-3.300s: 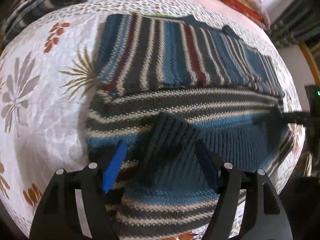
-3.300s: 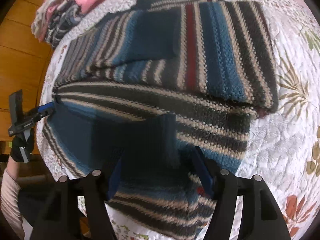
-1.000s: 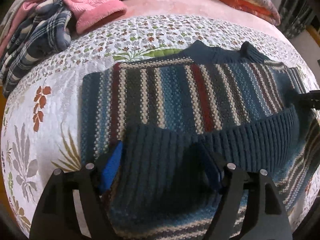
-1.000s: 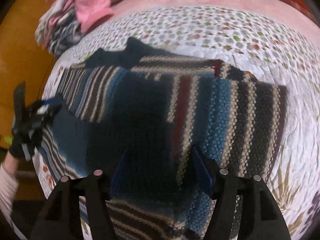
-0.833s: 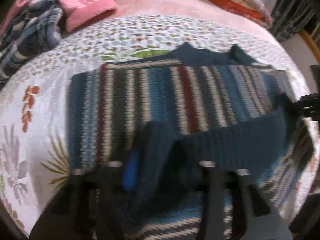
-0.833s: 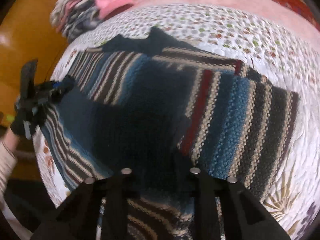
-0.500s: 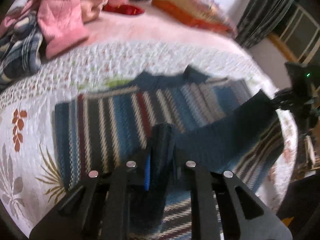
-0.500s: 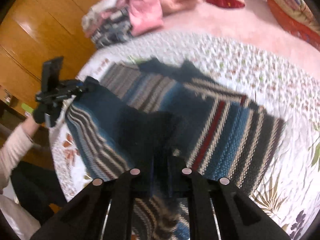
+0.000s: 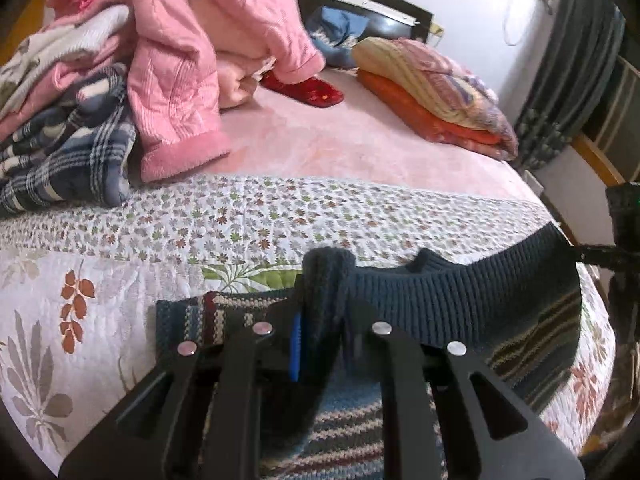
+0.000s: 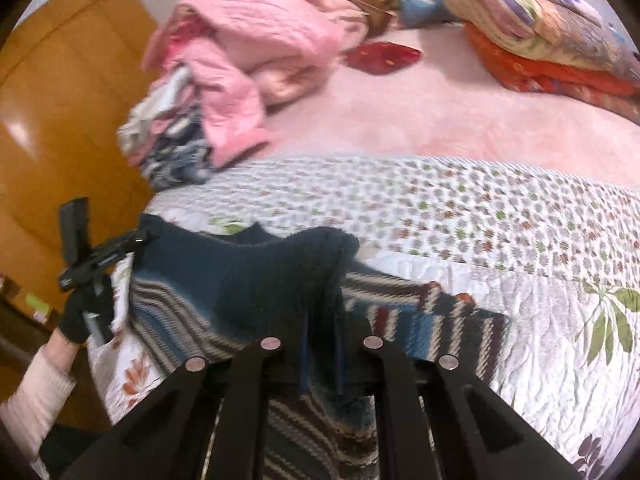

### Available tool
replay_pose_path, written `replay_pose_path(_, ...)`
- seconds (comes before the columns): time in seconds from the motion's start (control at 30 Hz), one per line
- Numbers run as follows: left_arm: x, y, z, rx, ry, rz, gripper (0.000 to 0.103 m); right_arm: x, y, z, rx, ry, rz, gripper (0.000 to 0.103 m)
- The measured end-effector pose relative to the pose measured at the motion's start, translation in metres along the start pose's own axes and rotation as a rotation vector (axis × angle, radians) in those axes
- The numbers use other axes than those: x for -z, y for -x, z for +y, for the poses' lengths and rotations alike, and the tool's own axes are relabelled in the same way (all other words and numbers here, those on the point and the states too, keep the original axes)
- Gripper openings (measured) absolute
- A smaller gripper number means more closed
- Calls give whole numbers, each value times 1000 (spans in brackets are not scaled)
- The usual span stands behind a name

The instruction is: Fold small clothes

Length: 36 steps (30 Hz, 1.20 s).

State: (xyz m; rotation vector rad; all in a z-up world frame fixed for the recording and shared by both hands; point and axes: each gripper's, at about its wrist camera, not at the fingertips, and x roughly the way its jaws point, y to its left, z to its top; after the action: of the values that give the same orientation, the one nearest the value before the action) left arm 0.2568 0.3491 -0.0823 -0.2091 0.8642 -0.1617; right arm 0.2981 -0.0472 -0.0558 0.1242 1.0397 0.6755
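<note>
Now the sweater [image 9: 460, 300] lies on the quilt [image 9: 240, 224] at the near end of the bed [image 9: 360, 140], and its dark ribbed hem is lifted off the striped body below. Each tool is clenched on that hem. Seen from the left wrist, the left tool [image 9: 320, 344] pinches a bunched-up fold of rib between its blue pads, the fold standing upright above the fingertips. From there the hem runs taut to the right, where the right tool [image 9: 592, 256] grips its far corner. The right wrist view mirrors this: the right tool [image 10: 322, 354] bites a raised fold, and the hem stretches left to the left tool [image 10: 132, 240], carried by a gloved hand [image 10: 78, 316] with a pale sleeve [image 10: 36, 396].

So the sweater's long axis runs side to side, from tool to tool, with its stripes crossing that line on the flat part. The neck edge points toward the far side of the bed.

Beyond the quilt is a pink blanket. A heap of pink and plaid clothes [image 9: 120, 60] sits far left, folded quilts [image 9: 432, 96] far right, a red item [image 9: 308, 88] between them.
</note>
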Motion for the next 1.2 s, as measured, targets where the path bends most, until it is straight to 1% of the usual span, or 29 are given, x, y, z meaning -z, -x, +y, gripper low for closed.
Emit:
replay_pose_path(0.17, 12, -45, 13, -54, 40, 90, 17, 3, -41, -22, 54, -61, 58, 10)
replay_pose_path(0.3, 24, -68, 28, -88, 82, 139, 31, 12, -61, -38, 79, -103, 91, 10)
replay_pose_path(0.4, 31, -73, 34, -93, 101, 147, 44, 16, -73, -43, 90, -122, 108, 13)
replay_pose_path(0.43, 32, -74, 36, -96, 100, 151, 52, 18, -75, -46, 98, -127, 120, 15)
replay_pose_path(0.5, 32, -71, 34, -105, 83, 167, 60, 22, -78, -47, 125, -134, 141, 24)
replay_pose_path(0.53, 31, -68, 34, -112, 73, 171, 65, 23, -76, -48, 122, -143, 143, 27)
replay_pose_path(0.57, 30, -65, 32, -123, 58, 179, 69, 23, -73, -48, 120, -150, 144, 31)
replay_pose_path(0.6, 31, -60, 30, -136, 37, 185, 75, 24, -68, -47, 123, -152, 144, 40)
replay_pose_path(0.63, 32, -56, 28, -143, 22, 184, 75, 26, -61, -47, 134, -148, 143, 45)
replay_pose_path(0.67, 33, -48, 28, -149, 8, 183, 75, 28, -54, -46, 142, -140, 138, 47)
replay_pose_path(0.77, 36, -29, 28, -161, -2, 174, 76, 36, -29, -40, 141, -108, 132, 47)
replay_pose_path(0.83, 36, -15, 26, -154, 18, 156, 76, 43, -14, -33, 121, -92, 127, 47)
replay_pose_path(0.9, 36, -1, 20, -104, 49, 133, 76, 48, -4, -25, 93, -76, 128, 47)
replay_pose_path(0.93, 37, 6, 16, -72, 59, 123, 76, 53, 2, -19, 61, -67, 131, 47)
replay_pose_path(1.03, 41, 15, -1, -20, 51, 114, 76, 64, 5, -7, -25, -68, 150, 47)
replay_pose_path(1.1, 46, 11, -12, 13, 44, 130, 76, 72, 1, 2, -30, -45, 173, 47)
replay_pose_path(1.2, 58, 0, -19, 9, 25, 171, 76, 91, -5, 4, -1, -26, 215, 47)
